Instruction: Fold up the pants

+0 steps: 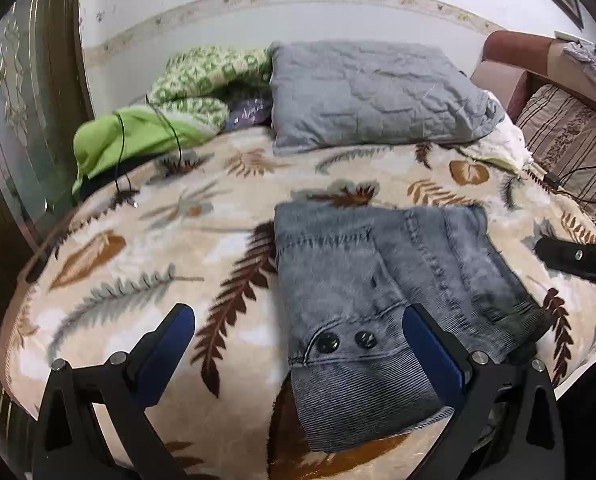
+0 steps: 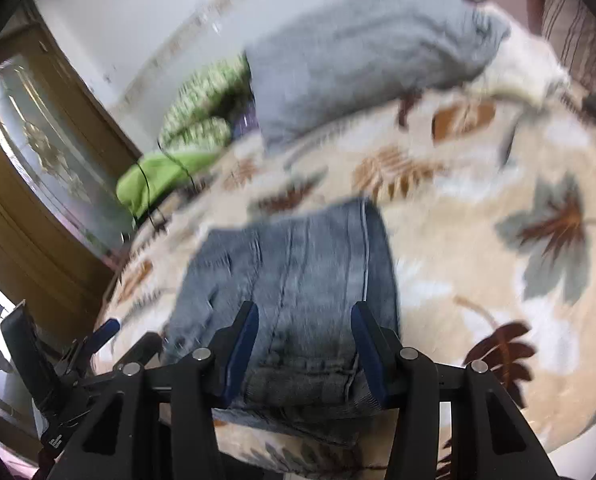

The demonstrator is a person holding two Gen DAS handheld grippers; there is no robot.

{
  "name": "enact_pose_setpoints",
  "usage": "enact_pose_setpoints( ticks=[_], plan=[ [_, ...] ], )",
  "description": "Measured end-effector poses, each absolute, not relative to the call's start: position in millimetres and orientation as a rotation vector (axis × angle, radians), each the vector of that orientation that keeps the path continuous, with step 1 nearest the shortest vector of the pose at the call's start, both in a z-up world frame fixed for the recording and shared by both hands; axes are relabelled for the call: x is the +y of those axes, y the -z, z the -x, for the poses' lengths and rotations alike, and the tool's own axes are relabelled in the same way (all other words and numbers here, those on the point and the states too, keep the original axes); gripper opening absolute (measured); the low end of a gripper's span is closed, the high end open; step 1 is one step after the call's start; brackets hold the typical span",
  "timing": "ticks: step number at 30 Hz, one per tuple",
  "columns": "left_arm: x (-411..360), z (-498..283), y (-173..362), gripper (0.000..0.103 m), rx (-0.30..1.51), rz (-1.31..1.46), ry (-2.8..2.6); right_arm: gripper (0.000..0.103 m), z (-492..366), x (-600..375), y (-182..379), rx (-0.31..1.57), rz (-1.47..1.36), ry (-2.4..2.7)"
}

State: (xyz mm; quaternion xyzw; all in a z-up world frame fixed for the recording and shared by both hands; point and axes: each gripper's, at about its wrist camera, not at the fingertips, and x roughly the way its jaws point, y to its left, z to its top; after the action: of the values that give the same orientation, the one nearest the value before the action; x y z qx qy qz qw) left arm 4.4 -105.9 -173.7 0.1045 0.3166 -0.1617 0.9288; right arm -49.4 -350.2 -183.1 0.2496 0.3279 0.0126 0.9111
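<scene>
— On the bed [image 1: 145, 264], what lies from left to right?
— A green blanket [image 1: 137, 136] at far left, then a grey pillow [image 1: 378, 92]; nearer, the folded pants [image 1: 378, 280] lie flat on the leaf-pattern cover.
— And the tongs?
— The left tongs [image 1: 298, 332] are spread wide above the pants, holding nothing. The right tongs [image 2: 304, 340] stand half spread over the pants' near edge; if they pinch it, I cannot tell.
</scene>
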Motion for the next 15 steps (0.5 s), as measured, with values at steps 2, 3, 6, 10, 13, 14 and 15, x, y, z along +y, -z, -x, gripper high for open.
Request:
enact_pose_setpoints(
  ticks=[2, 3, 6, 10, 13, 14, 15],
  plan=[
    [-105.7, 0.7, 164.1, 0.103, 0.626, -0.215, 0.329, 0.054, 58.9, -350.5, 171.0, 0.620, -0.490, -0.003],
    [-105.8, 3.3, 159.3, 0.103, 0.615, -0.218, 0.325, 0.055, 66.5, -351.4, 163.3, 0.580, -0.474, 0.017],
    [-106.7, 7.1, 149.4, 0.103, 0.606, -0.236, 0.316, 0.060, 78.4, -353.2, 149.3, 0.527, -0.454, 0.039],
    [-107.6, 8.3, 135.9, 0.103, 0.601, -0.236, 0.293, 0.060, 86.5, -350.7, 142.4, 0.510, -0.433, 0.041],
    [-106.9, 9.0, 129.2, 0.103, 0.607, -0.219, 0.285, 0.064, 86.6, -346.9, 142.9, 0.521, -0.423, 0.029],
    [-106.8, 9.0, 127.1, 0.103, 0.608, -0.215, 0.281, 0.064, 85.7, -345.4, 145.0, 0.524, -0.420, 0.027],
    [-106.5, 8.8, 125.4, 0.103, 0.608, -0.213, 0.275, 0.064, 84.4, -343.6, 146.3, 0.529, -0.413, 0.024]
  ],
)
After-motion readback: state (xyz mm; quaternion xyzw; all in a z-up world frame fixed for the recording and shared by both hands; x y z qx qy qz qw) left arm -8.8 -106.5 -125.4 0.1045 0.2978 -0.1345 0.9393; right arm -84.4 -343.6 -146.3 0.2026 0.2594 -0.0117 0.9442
